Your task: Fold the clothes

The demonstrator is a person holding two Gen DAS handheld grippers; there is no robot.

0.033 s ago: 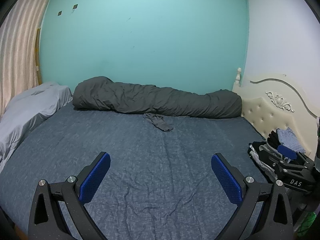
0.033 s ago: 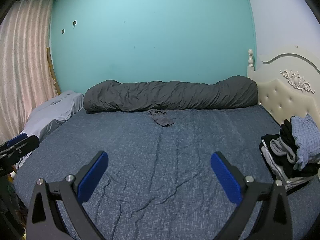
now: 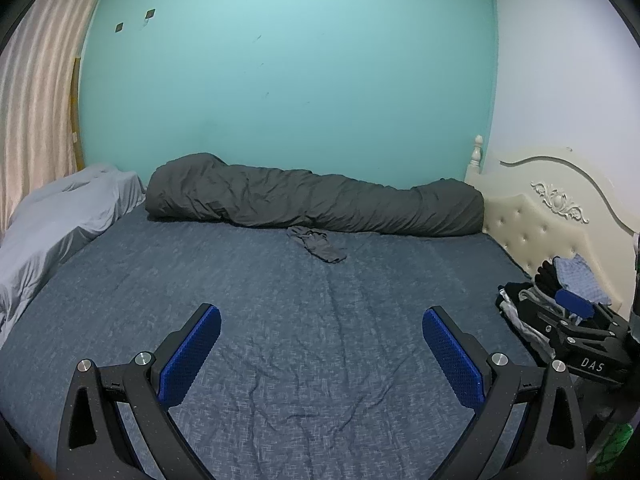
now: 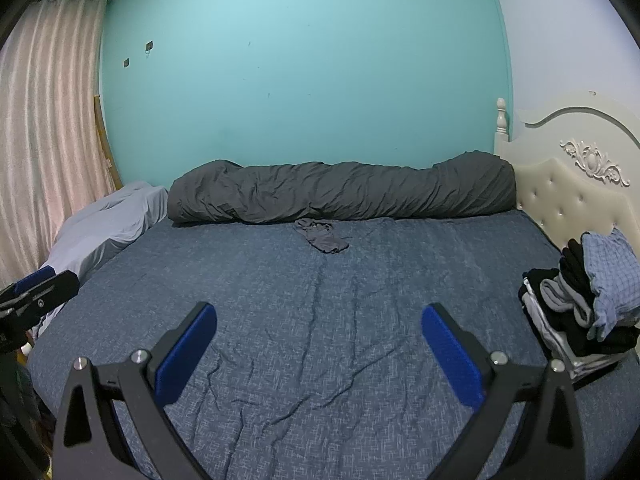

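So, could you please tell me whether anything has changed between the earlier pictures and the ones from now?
Nothing has visibly changed. Both tongs, left and right, stay open and empty above the blue bedsheet. The small grey garment still lies crumpled by the rolled dark duvet, and the pile of clothes remains near the headboard.

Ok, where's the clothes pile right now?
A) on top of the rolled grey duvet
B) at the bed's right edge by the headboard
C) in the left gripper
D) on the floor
B: the clothes pile sits on the bed beside the cream headboard; both grippers are open and empty.
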